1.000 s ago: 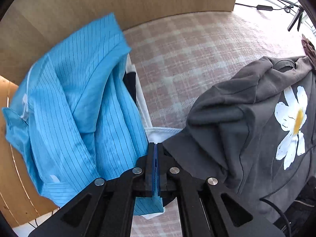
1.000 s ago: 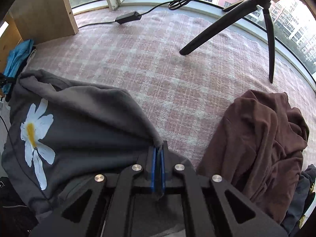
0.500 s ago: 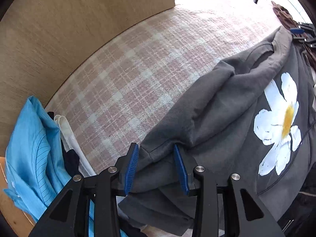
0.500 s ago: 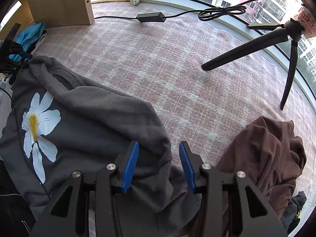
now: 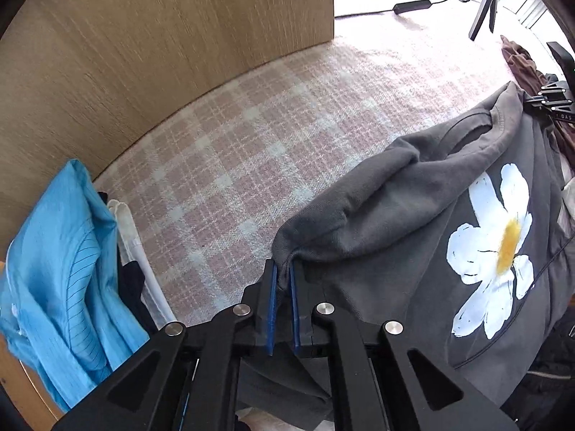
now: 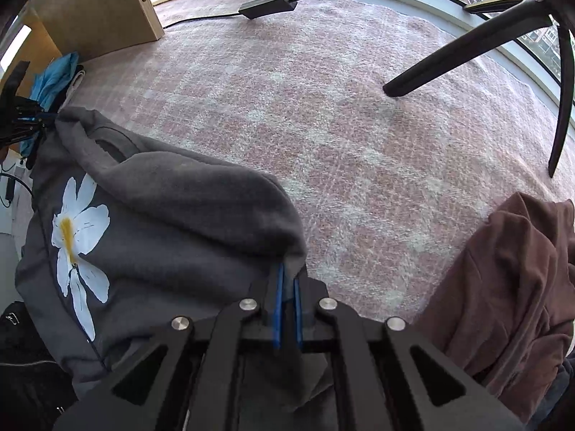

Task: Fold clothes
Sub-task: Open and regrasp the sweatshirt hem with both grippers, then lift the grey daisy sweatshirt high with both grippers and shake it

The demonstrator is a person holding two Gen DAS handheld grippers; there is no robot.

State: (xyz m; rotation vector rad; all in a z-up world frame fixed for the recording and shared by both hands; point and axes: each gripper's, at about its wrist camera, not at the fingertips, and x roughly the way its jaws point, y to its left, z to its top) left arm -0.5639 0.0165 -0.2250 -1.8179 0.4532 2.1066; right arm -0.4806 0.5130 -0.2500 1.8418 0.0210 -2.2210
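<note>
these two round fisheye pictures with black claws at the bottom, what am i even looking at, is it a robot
No robot: a person holds a hand tool in each hand, and each tool has a two-finger gripper with a camera that looks forward along its fingers. That is why black fingers fill the bottom of both pictures.

One picture comes from the left gripper, the other from the right gripper. Both are shut on the same dark grey sweatshirt with a white flower print, each pinching one end of its bunched top edge.

Below lies a pink checked rug. On it, a blue striped shirt lies by a wooden panel, a brown garment lies to the right, and a black tripod stands by the window.
</note>
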